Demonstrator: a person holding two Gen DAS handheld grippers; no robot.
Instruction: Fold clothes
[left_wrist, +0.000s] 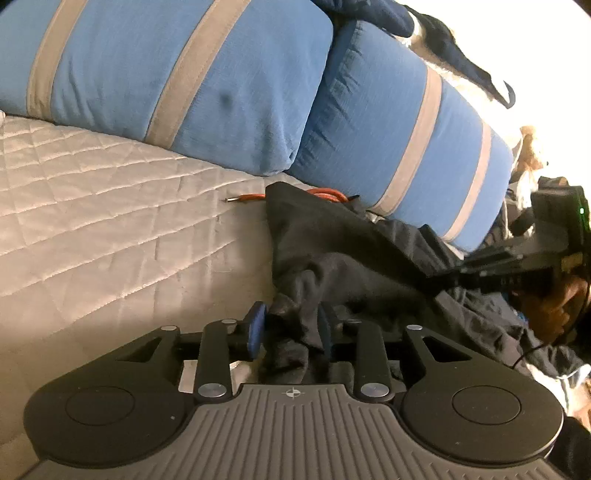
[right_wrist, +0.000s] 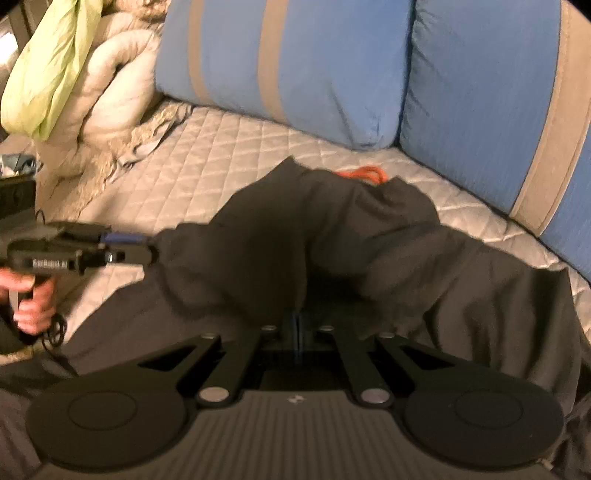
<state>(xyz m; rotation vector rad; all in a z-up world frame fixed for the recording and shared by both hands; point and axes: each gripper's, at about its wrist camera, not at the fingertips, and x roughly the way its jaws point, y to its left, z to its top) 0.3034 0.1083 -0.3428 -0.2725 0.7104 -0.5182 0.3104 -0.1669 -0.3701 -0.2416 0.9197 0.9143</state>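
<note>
While both grippers are pinching edges of the dark garment (right_wrist: 369, 236), it is hanging stretched across the middle of the frame, likely to spread it for a fold. Left gripper (left_wrist: 290, 326) is clamping bunched cloth between narrowly parted fingers; right gripper (right_wrist: 297, 325) is nearly closed on a hem. Behind, an orange cord (right_wrist: 364, 172) is lying on the quilted cover (right_wrist: 229, 147); no containers are showing.

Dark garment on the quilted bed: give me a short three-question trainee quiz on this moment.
1. True or false: the left tongs grip a bunch of the dark garment.
2. What orange thing lies partly under the garment's far edge?
3. The right tongs are: A) wide open, B) closed on the garment, C) out of view.

Key: 1 true. 2 the orange cord, near the blue striped pillows. 3 B.
</note>
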